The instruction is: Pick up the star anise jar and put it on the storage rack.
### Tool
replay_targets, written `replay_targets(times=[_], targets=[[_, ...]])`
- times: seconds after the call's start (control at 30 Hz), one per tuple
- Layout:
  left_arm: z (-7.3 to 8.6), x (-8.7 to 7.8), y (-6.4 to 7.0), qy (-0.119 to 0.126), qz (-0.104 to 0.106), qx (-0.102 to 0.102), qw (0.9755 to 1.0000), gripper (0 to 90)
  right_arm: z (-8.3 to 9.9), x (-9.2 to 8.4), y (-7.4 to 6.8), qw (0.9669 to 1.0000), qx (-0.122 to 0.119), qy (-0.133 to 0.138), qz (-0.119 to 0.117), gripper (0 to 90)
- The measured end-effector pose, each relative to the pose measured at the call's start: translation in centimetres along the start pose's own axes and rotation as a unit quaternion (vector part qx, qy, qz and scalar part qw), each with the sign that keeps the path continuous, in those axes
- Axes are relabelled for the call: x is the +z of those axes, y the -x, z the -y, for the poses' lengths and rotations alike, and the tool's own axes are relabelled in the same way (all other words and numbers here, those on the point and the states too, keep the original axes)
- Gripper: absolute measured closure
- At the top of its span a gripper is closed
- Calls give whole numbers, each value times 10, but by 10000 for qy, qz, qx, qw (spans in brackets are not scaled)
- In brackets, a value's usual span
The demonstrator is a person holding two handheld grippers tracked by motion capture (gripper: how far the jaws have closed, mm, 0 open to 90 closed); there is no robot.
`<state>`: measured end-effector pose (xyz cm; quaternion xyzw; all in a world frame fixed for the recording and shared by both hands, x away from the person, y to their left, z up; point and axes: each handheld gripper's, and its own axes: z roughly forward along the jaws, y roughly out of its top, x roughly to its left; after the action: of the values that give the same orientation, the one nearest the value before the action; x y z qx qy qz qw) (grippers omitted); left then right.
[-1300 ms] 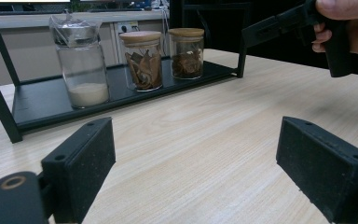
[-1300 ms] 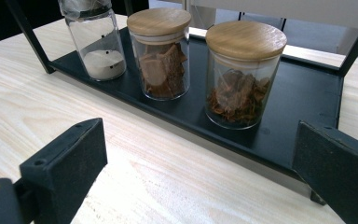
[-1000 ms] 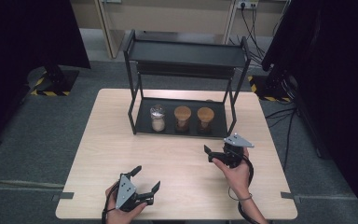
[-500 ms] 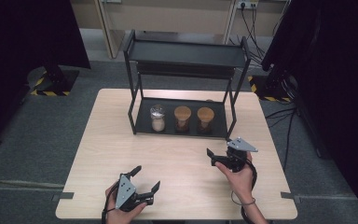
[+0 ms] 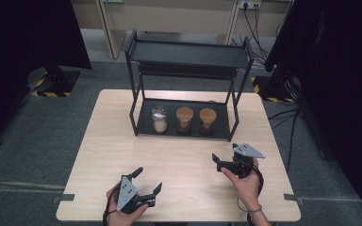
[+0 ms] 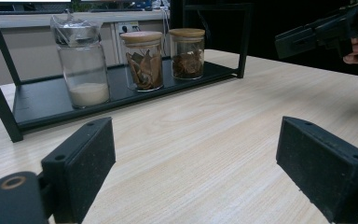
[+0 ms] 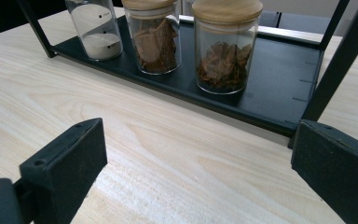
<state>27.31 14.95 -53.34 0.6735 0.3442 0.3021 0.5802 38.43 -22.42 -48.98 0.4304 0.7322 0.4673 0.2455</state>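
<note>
- Left gripper (image 5: 147,182) sat at the table's 7 o'clock edge, held in a hand (image 5: 122,214); jaws spread wide, nothing between them, pointed toward 1 o'clock.
- Right gripper (image 5: 224,159) hovered at 4 o'clock of the table (image 5: 103,141), grey three-cornered plate (image 5: 248,150) on top; jaws spread, empty, aimed at 11 o'clock toward the rack.
- Black two-tier metal rack (image 5: 188,54) stood at the table's 12 o'clock side, lower tray (image 5: 221,128) resting on the wood.
- Three glass jars lined up on that lower tray, close together; touching or not could not be told.
- Jar of white powder (image 5: 159,118) at the 9 o'clock end, covered with clear film rather than a wooden lid, filled only near the bottom.
- Middle jar (image 5: 185,119) with bamboo lid, brown dried pieces inside.
- Right-hand jar (image 5: 207,120) with bamboo lid, darker brown dried pieces, nearest to the right gripper but well apart from it.
- Seen in the left gripper view: pads (image 6: 81,168) far apart over bare wood, jars ahead at 11 o'clock, other gripper (image 6: 328,35) high at 2 o'clock.
- Seen in the right gripper view: pads (image 7: 65,165) wide apart, right-hand jar dead ahead at 12 o'clock, rack post (image 7: 335,65) at 2 o'clock.
- All jars upright, untouched by either gripper.
</note>
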Motion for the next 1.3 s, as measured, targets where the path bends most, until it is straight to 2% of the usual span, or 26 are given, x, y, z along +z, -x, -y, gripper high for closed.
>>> replay_targets(times=[1.3], targets=[[0,0,0,-3,-5,4,10000,112,29,-25,6,9999,131,-24,42,38]])
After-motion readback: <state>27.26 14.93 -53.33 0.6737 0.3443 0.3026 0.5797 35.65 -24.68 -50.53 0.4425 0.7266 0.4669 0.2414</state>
